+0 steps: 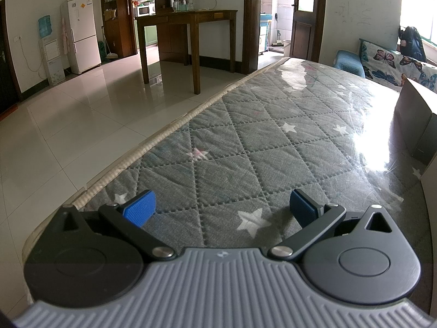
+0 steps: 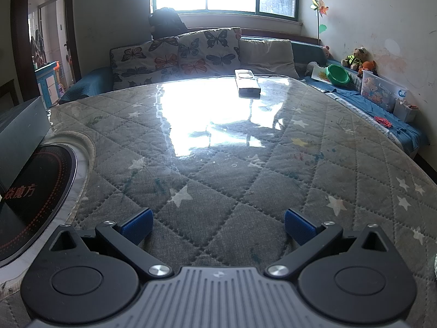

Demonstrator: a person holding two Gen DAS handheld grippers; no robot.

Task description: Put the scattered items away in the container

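Note:
A white remote control (image 2: 247, 83) lies at the far edge of the quilted grey table (image 2: 218, 169), well ahead of my right gripper (image 2: 217, 225), which is open and empty just above the cloth. A dark grey box (image 2: 21, 134) stands at the left of the right wrist view and shows again as the dark box (image 1: 415, 120) at the right edge of the left wrist view. My left gripper (image 1: 222, 209) is open with nothing between its blue pads, low over the table (image 1: 259, 136) near its left edge.
A round black induction hob (image 2: 32, 191) is set into the table at the left. A sofa with butterfly cushions (image 2: 177, 54) runs behind the table; toys and a clear bin (image 2: 382, 90) sit at the right. A wooden side table (image 1: 188, 35) and a fridge (image 1: 82, 32) stand across the tiled floor.

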